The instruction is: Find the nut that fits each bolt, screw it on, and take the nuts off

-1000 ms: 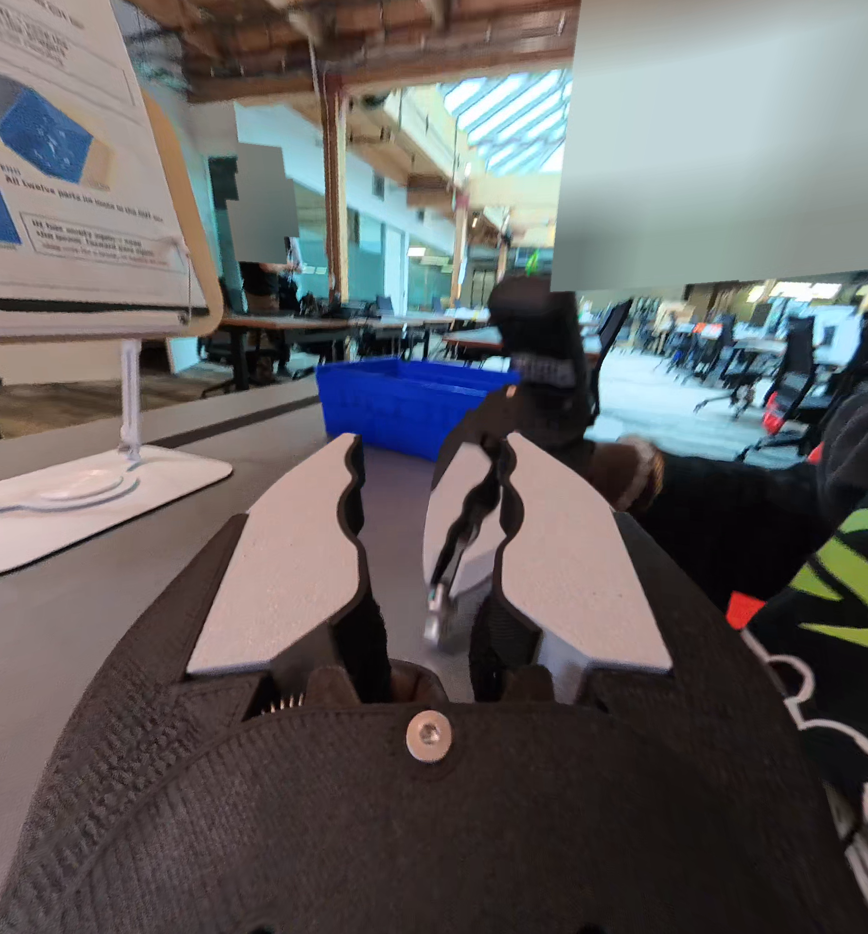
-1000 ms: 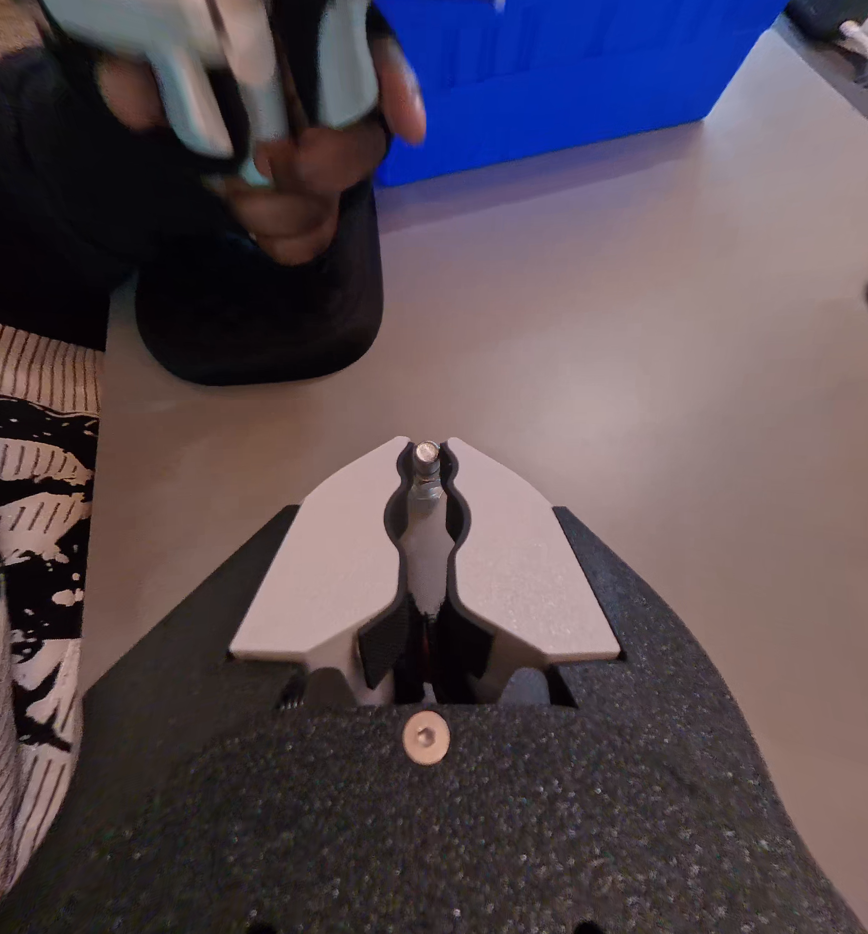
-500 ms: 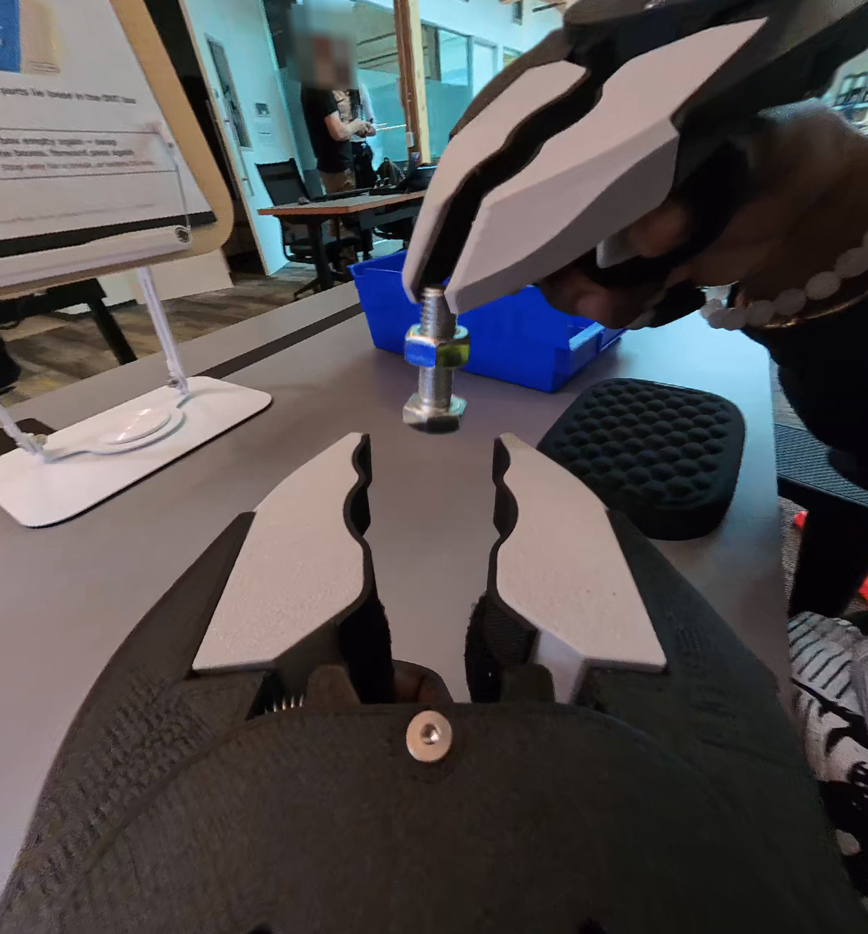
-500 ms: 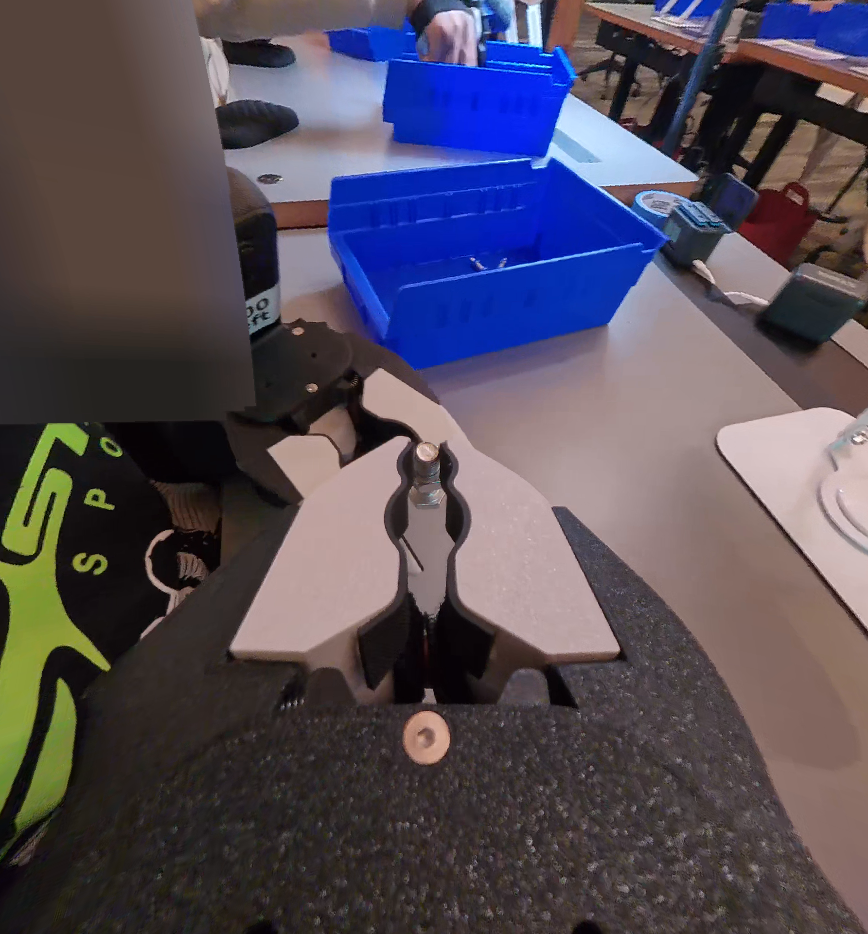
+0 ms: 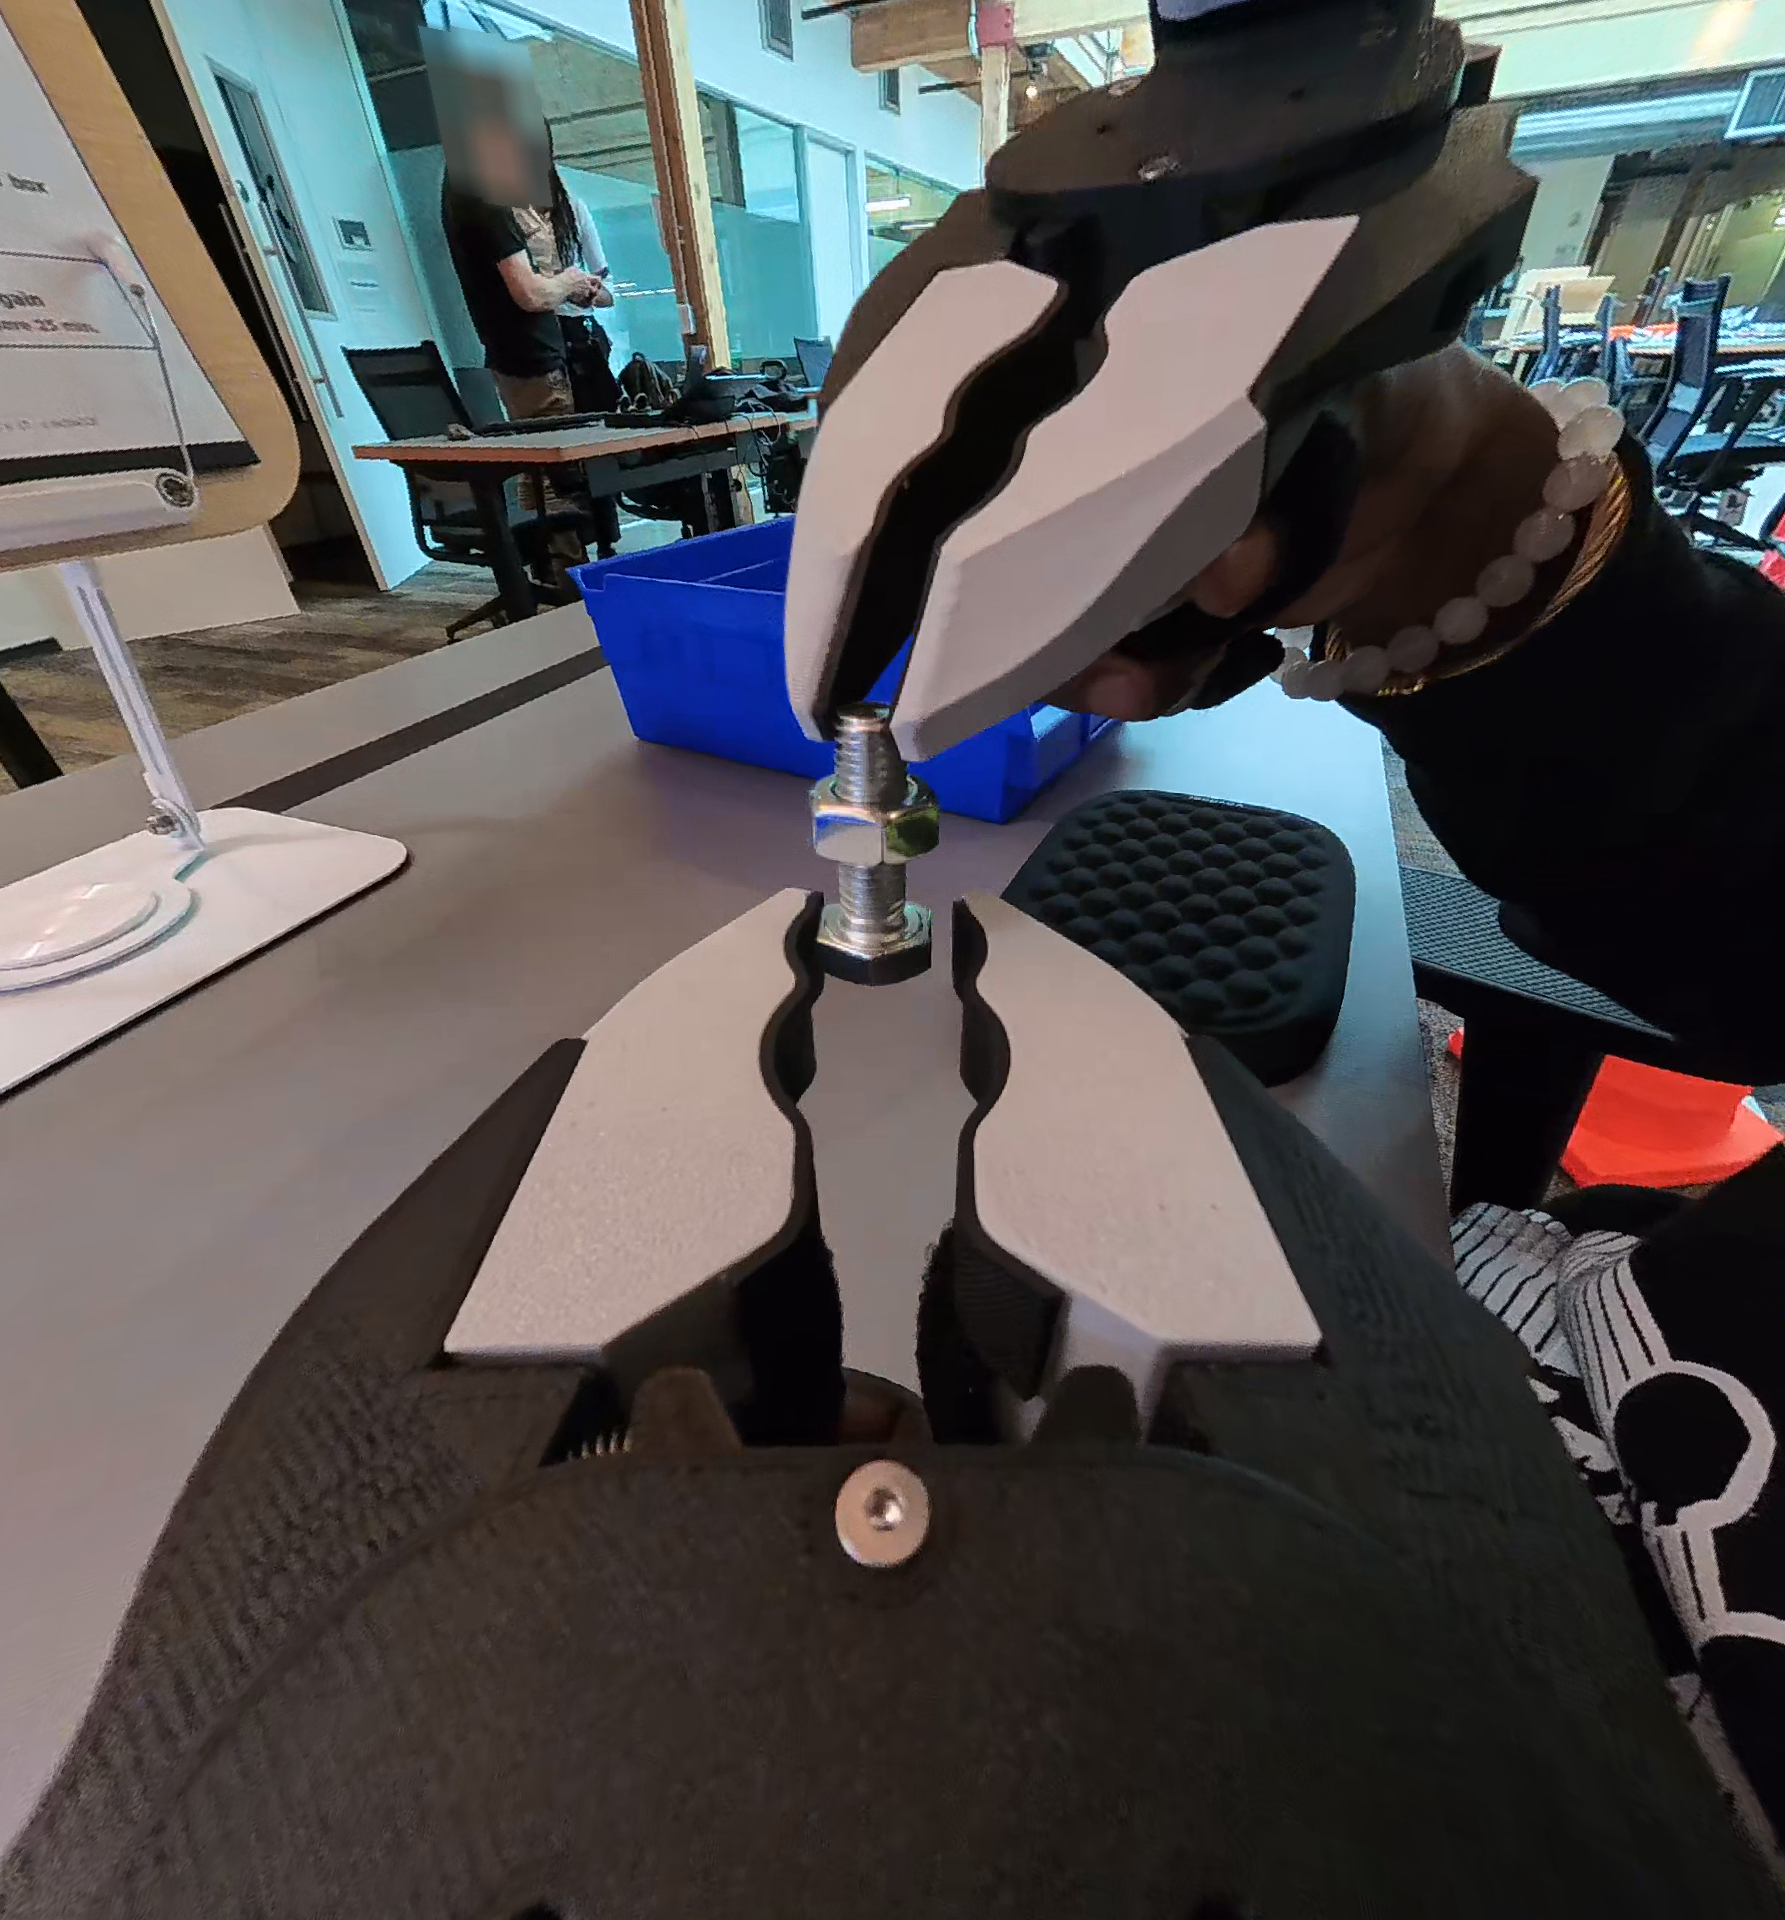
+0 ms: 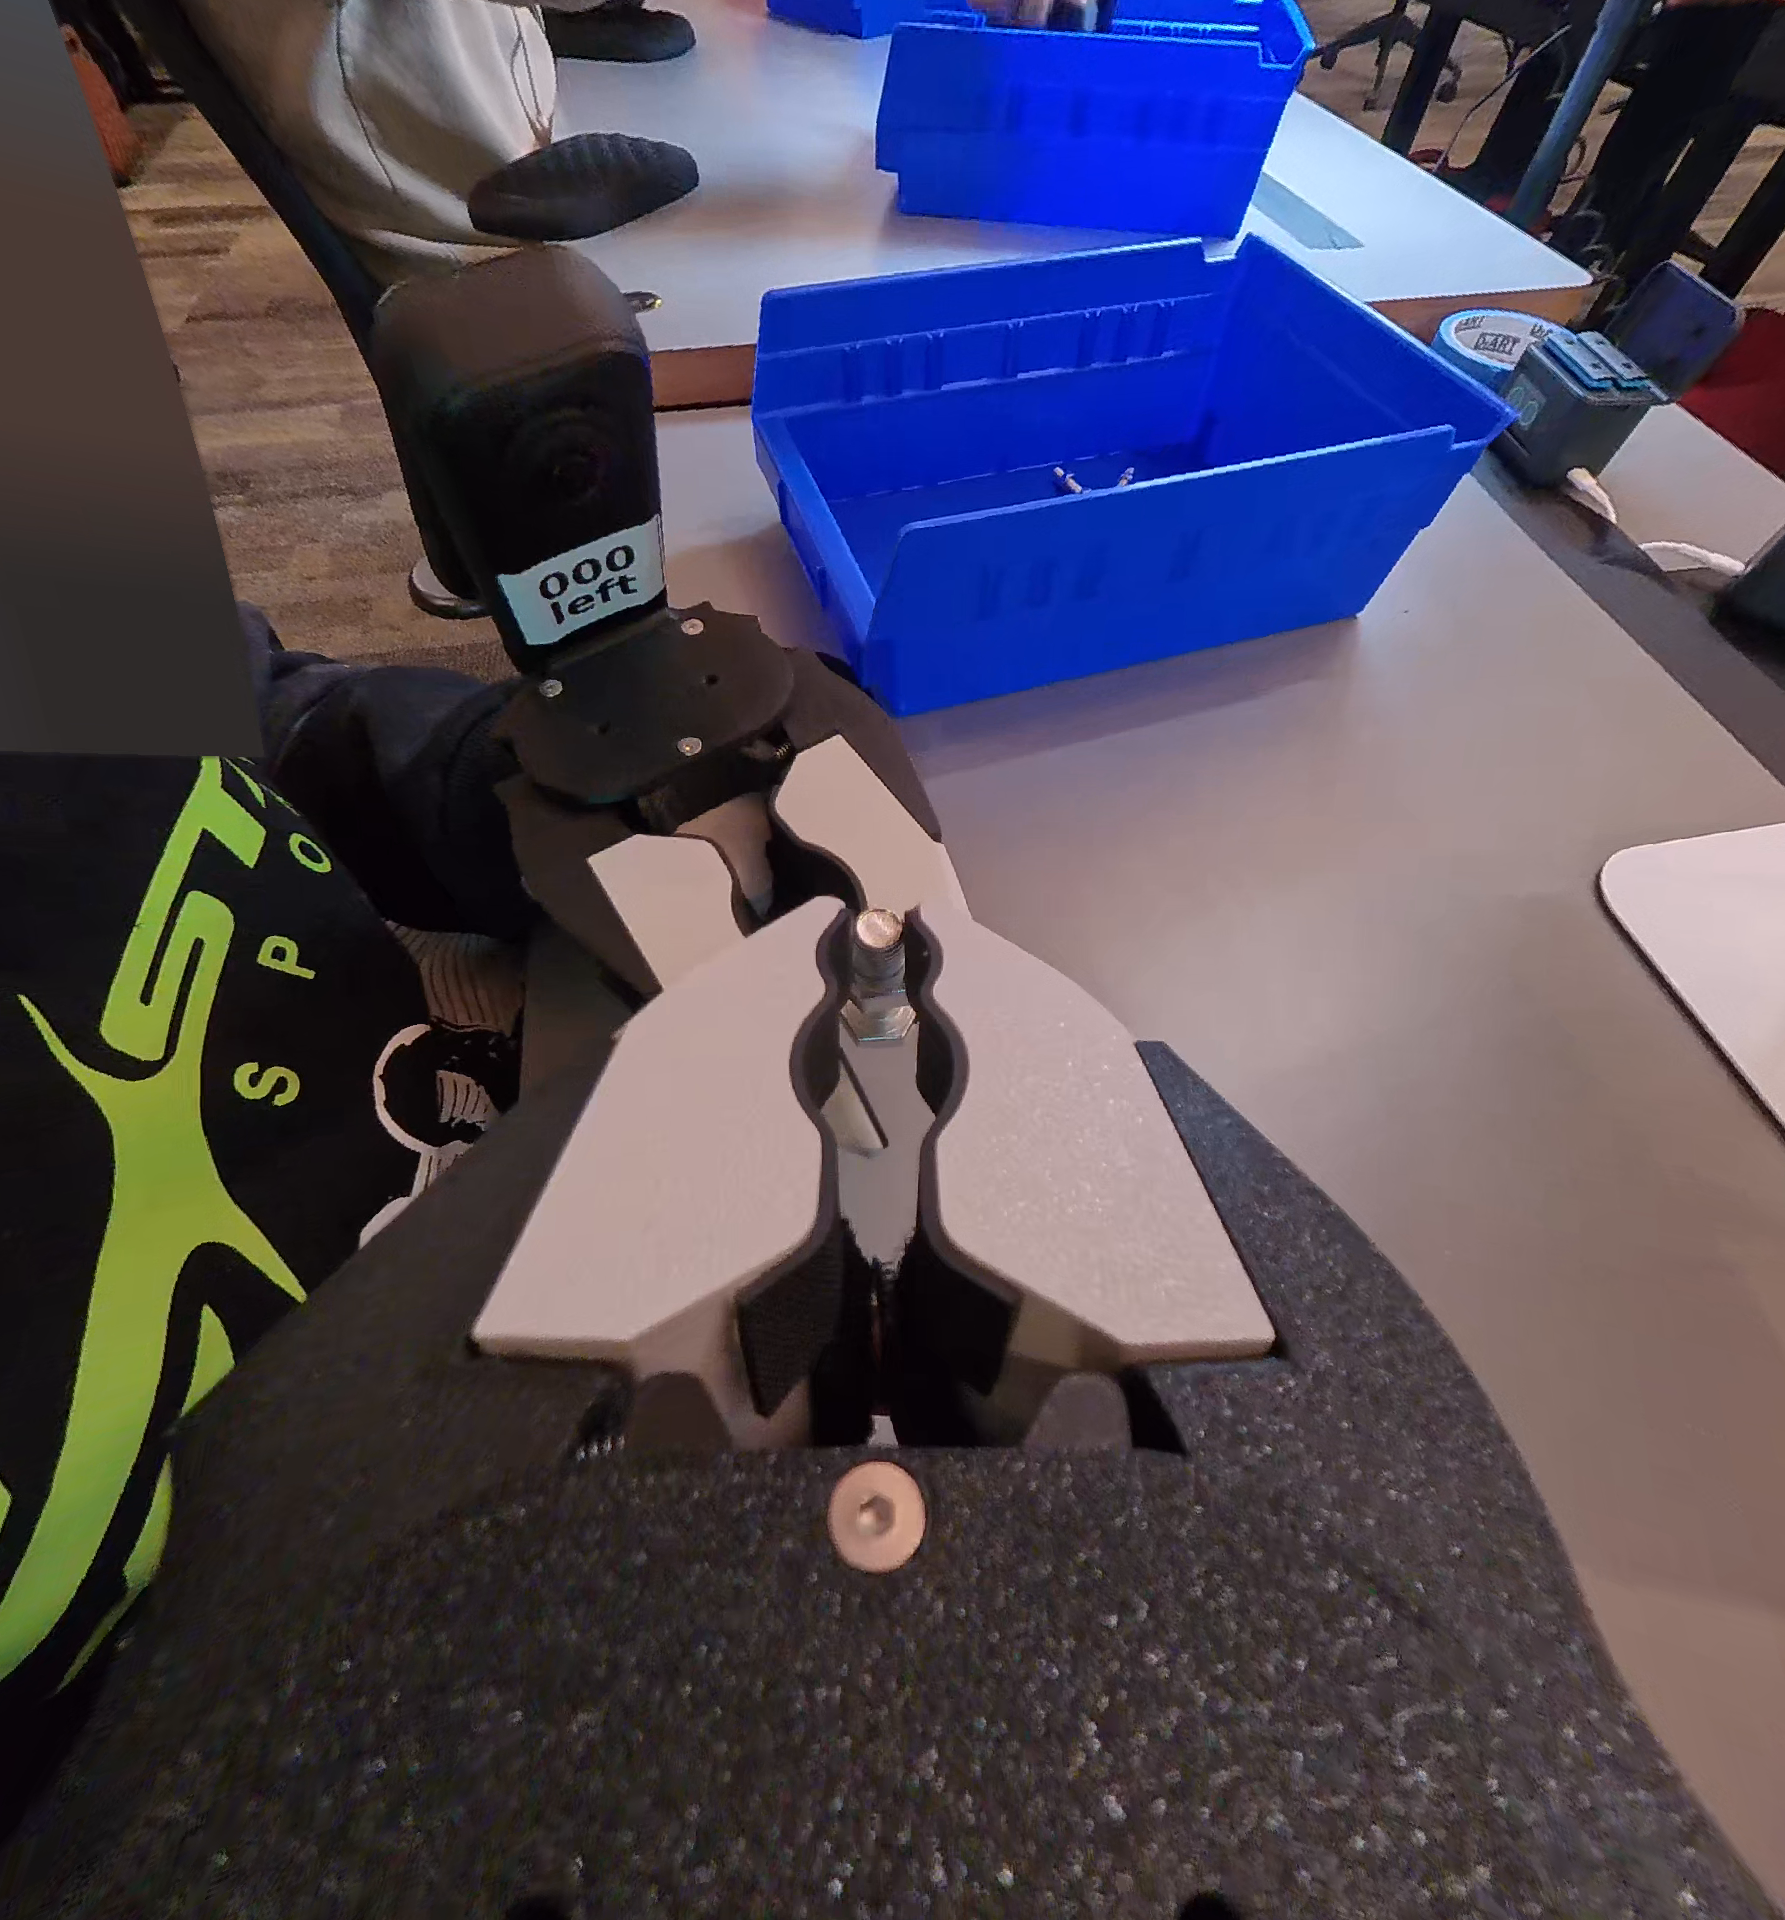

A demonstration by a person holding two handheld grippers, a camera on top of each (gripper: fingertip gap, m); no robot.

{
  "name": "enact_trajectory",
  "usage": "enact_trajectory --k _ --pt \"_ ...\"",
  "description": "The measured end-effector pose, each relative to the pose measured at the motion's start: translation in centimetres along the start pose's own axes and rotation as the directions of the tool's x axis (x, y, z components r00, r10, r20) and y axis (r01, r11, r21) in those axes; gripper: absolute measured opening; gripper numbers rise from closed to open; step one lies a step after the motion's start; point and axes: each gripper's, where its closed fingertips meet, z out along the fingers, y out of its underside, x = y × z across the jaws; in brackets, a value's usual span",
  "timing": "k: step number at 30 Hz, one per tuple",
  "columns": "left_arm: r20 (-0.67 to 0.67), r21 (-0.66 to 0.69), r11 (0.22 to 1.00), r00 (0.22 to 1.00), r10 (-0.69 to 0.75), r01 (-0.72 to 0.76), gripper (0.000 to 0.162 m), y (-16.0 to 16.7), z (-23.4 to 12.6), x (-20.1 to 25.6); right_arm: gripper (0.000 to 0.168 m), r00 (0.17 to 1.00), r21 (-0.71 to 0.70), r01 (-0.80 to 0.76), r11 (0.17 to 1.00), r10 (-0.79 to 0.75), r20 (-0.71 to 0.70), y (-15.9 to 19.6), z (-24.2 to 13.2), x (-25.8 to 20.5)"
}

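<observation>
My right gripper (image 5: 862,722) comes down from above and is shut on the threaded end of a steel bolt (image 5: 870,894), which hangs head down. A hex nut (image 5: 872,826) sits midway on its shaft. My left gripper (image 5: 883,920) is open, and its fingertips stand on either side of the bolt head with a small gap. In the right wrist view, the right gripper (image 6: 875,925) pinches the bolt's end (image 6: 875,935), with the nut (image 6: 875,1023) below. The left gripper's fingers (image 6: 659,883) reach in under it.
A blue bin (image 5: 701,644) stands behind on the grey table (image 5: 348,1091); it (image 6: 1127,582) holds a few small parts. A black textured pad (image 5: 1179,914) lies to the right. A white sign stand base (image 5: 140,914) is on the left. A tape roll (image 6: 1490,343) and grey boxes sit farther back. There is about 5 cm between the tips of the two grippers.
The right gripper has brought the bolt down in front of the left gripper. The bolt head now sits between the left fingertips, and the left jaws have narrowed to about half their gap.
</observation>
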Motion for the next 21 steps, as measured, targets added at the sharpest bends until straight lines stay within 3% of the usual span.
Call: enact_trajectory --k 10,12,14,17,21 --pt "-0.036 0.010 1.000 0.999 -0.023 0.024 0.019 0.0 0.0 0.3 0.010 1.000 0.085 -0.006 0.996 0.006 0.001 -0.2 -0.1 -0.1" --pt "-0.064 0.020 0.999 0.997 -0.045 0.046 0.019 0.0 -0.1 0.5 0.024 1.000 0.210 0.004 0.978 -0.001 -0.013 -0.9 -0.2 -0.1" --pt "-0.085 0.034 0.998 0.995 -0.053 0.056 0.019 -0.2 -0.2 0.7 0.052 0.999 0.328 -0.007 0.945 0.017 -0.029 -1.0 -0.1 -0.2" --pt "-0.121 0.033 0.997 0.990 -0.066 0.070 0.019 -0.2 -0.3 1.1 0.077 0.998 0.382 -0.043 0.923 0.059 -0.031 0.2 1.3 -0.5" --pt "-0.153 0.032 0.997 0.986 -0.065 0.071 0.019 -0.1 -0.3 1.6 0.079 0.995 0.412 -0.050 0.910 0.082 -0.060 0.6 2.2 0.0"
